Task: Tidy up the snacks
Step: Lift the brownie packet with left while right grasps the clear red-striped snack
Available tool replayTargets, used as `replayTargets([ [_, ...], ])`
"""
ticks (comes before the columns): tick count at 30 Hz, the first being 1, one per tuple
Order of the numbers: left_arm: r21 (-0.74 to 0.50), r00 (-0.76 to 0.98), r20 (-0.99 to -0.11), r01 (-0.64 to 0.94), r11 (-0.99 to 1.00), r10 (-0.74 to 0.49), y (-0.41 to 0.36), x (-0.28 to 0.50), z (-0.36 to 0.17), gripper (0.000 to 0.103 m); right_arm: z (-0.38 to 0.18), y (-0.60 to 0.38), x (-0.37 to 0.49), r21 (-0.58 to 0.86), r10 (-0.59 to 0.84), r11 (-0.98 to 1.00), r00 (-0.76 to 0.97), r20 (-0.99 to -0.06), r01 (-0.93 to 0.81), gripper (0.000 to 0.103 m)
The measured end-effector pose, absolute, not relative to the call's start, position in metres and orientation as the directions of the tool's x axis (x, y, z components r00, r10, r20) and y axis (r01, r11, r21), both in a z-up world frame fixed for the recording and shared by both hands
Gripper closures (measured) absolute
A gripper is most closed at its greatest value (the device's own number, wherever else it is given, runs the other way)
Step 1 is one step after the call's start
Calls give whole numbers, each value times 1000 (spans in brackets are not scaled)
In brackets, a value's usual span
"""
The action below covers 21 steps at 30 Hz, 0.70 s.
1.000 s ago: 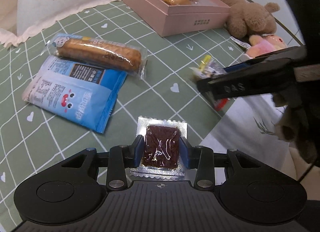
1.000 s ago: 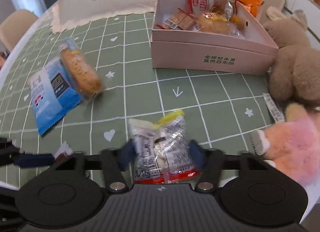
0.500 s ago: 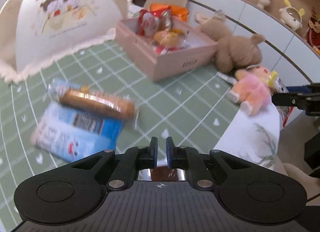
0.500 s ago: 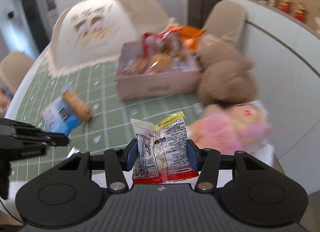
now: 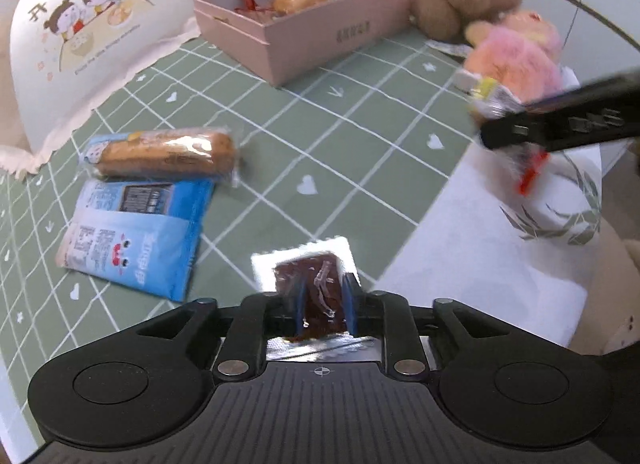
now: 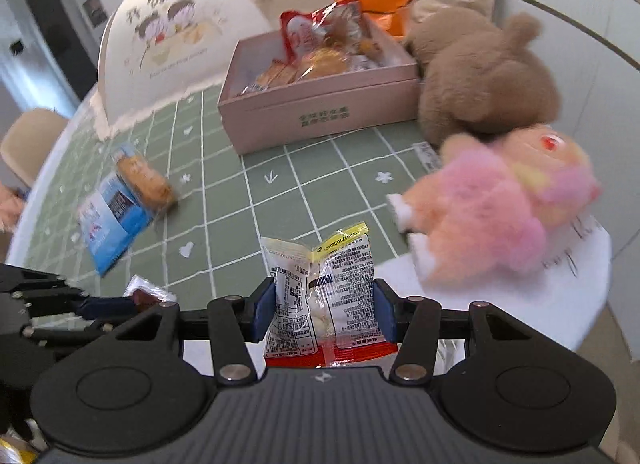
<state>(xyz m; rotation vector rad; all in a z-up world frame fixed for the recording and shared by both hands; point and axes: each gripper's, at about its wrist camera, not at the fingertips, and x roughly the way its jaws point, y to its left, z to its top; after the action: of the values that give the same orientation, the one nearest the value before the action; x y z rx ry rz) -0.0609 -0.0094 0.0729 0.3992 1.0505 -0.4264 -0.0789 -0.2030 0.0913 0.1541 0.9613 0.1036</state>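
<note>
Slippage is risked: the brown sachet (image 5: pixel 320 296) is barely pinched as the left gripper (image 5: pixel 323 302) opens; the right gripper (image 6: pixel 324 314) is clamped on a clear packet (image 6: pixel 322 292).
</note>
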Motion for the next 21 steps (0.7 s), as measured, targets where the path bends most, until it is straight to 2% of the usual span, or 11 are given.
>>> replayTargets([
  [1,128,438,-888,526,841,-139,-14,-63,71,68,88,-201,-76,173,159,985,566,-809,-30,51],
  [2,137,440,-887,541,830,-141,-17,-64,70,58,85,-200,-73,181,175,982,562,-809,-45,50],
  [4,117,440,-881,559,821,-174,-21,-66,69,55,83,-202,-71,207,211,976,555,-805,-72,48],
  [5,94,429,-883,558,825,-190,-19,-64,69,50,82,-203,-71,215,225,973,556,-800,-84,47],
  [8,21,435,-874,479,877,-217,-6,-58,77,52,81,-206,-72,194,227,974,561,-796,-117,46],
  [11,63,450,-881,413,909,-144,1,-52,78,54,79,-208,-74,161,223,974,566,-794,-157,46],
  [14,1,397,-905,358,934,-152,8,-41,72,50,76,-208,-69,169,251,966,548,-798,-198,46],
  [21,21,401,-904,383,923,-146,-6,-36,68,48,68,-194,-54,140,251,960,532,-809,-242,45],
])
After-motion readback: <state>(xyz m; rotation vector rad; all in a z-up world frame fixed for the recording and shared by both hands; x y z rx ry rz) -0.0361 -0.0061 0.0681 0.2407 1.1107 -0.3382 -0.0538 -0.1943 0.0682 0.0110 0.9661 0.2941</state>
